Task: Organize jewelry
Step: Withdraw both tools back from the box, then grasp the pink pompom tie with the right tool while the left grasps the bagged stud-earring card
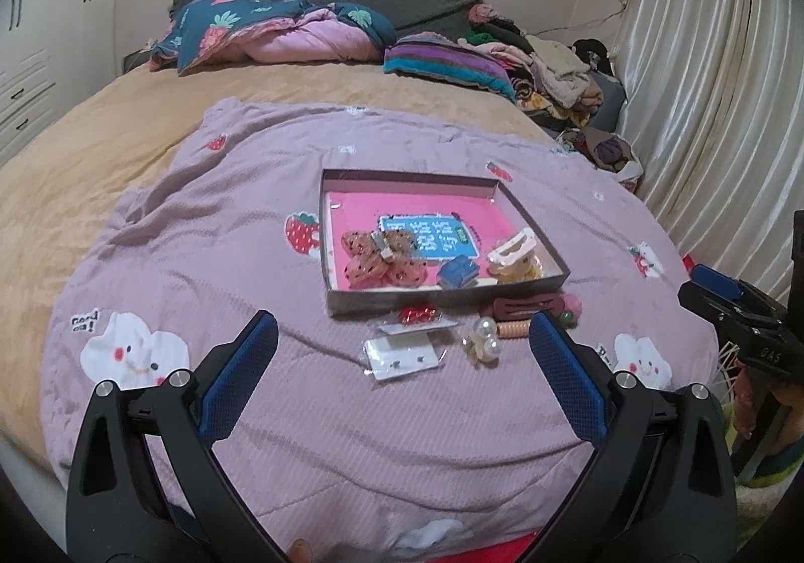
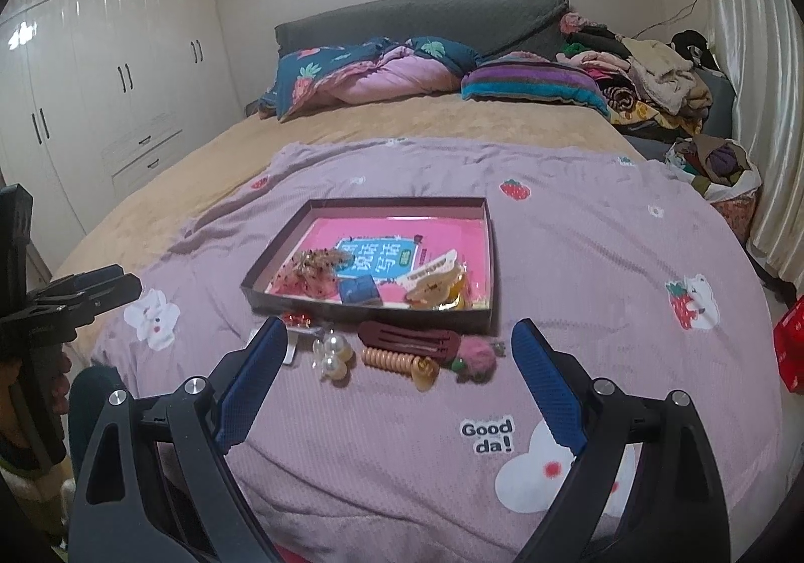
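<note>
A shallow dark box point(image 1: 346, 304) point(image 2: 485, 256) with a pink floor sits on the purple blanket. It holds a spotted bow point(image 1: 382, 259), a small blue item point(image 1: 456, 272) and a cream claw clip point(image 1: 512, 252). In front of it lie a red clip point(image 1: 416, 314), earring cards point(image 1: 402, 357), a pearl clip point(image 1: 482, 341) point(image 2: 331, 357), a maroon barrette point(image 2: 409, 337), a coil hair tie point(image 2: 394, 357) and a pink pompom point(image 2: 475, 354). My left gripper point(image 1: 402, 326) is open and empty, just short of these items. My right gripper point(image 2: 397, 334) is open and empty, also just short of them.
The purple blanket point(image 1: 251, 236) covers a tan bed. Pillows and a quilt point(image 1: 281, 35) lie at the headboard; a clothes pile point(image 1: 553, 70) sits at the right. White wardrobes point(image 2: 100, 85) stand at the left, a curtain point(image 1: 703, 85) at the right.
</note>
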Demonstrator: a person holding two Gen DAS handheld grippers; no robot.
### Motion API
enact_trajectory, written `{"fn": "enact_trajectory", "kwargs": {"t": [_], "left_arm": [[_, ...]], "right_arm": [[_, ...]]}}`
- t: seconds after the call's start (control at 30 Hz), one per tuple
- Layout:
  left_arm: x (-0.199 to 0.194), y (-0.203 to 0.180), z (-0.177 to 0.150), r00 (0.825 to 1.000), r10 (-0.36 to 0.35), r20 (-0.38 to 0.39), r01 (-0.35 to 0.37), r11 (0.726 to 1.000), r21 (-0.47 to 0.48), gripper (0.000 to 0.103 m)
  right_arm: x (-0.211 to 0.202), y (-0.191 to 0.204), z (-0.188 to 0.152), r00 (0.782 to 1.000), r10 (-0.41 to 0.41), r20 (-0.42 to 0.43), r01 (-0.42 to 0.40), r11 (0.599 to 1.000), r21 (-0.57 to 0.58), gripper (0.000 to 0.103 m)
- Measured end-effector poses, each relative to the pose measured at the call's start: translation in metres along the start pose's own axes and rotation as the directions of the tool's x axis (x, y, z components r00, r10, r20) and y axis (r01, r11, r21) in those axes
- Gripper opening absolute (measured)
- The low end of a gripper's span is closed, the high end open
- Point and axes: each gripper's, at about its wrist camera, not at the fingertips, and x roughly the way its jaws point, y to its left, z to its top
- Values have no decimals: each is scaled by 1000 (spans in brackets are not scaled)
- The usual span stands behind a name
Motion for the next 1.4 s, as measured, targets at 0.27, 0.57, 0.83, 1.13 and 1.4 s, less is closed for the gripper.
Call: {"fn": "enact_trajectory", "kwargs": {"t": [0.27, 0.57, 0.83, 1.13, 1.4], "left_arm": [[12, 4, -21, 998, 9, -61, -10, 1000, -1, 93], [26, 1, -37, 993, 16, -115, -14, 1000, 17, 93], [51, -6, -47, 985, 11, -173, -5, 999, 33, 93], [88, -14, -52, 976, 12, -219, 0, 998, 55, 93], [119, -15, -52, 967, 26, -253, -10, 998, 61, 93]], "right_arm": [[4, -4, -14, 1000, -9, -27, 9, 1000, 4, 90], [14, -3, -29, 998, -13, -65, 13, 1000, -10, 90], [35, -6, -41, 993, -52, -106, 49, 998, -29, 90], [74, -38, -45, 979, -119, -166, 123, 992, 13, 88], [116, -59, -47, 958, -139, -251, 153, 988, 37, 65]]}}
